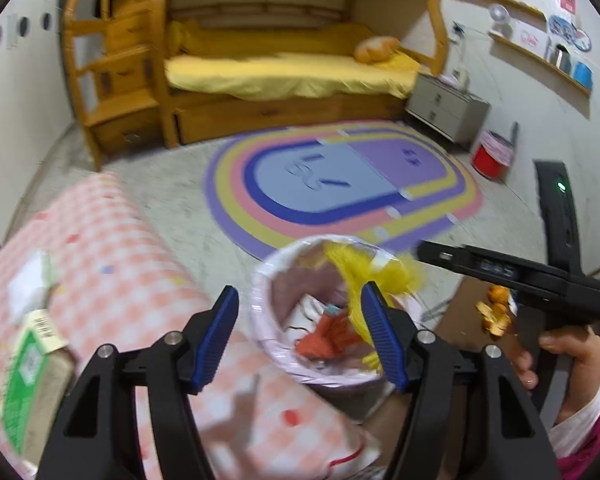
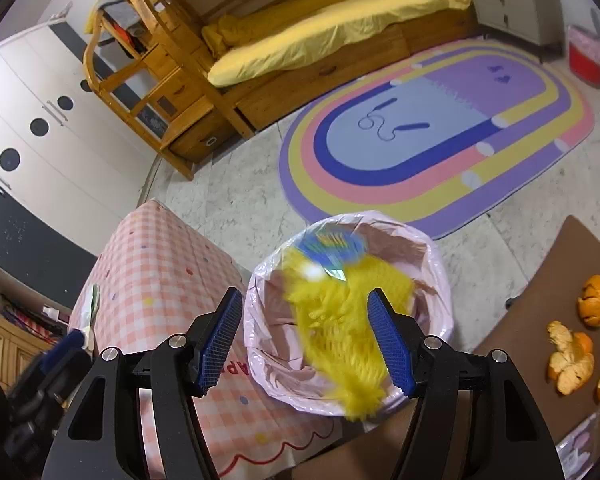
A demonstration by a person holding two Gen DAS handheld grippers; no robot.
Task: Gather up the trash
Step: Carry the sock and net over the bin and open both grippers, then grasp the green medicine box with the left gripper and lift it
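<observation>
Both grippers tilt down over the lined bin (image 2: 440, 264). The left gripper (image 1: 300, 332) is spread, empty. The right gripper (image 2: 306, 336) is spread too, the yellow mesh bag (image 2: 340, 320) blurred, loose between its jaws

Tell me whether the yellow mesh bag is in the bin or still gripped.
Dropping in, not gripped. The yellow mesh bag shows blurred over the lined bin, clear of the open right gripper.

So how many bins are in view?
2: a pink-lined bin on the floor under the grippers, and a red bin by the wall beside the nightstand. Others may be hidden.
</observation>
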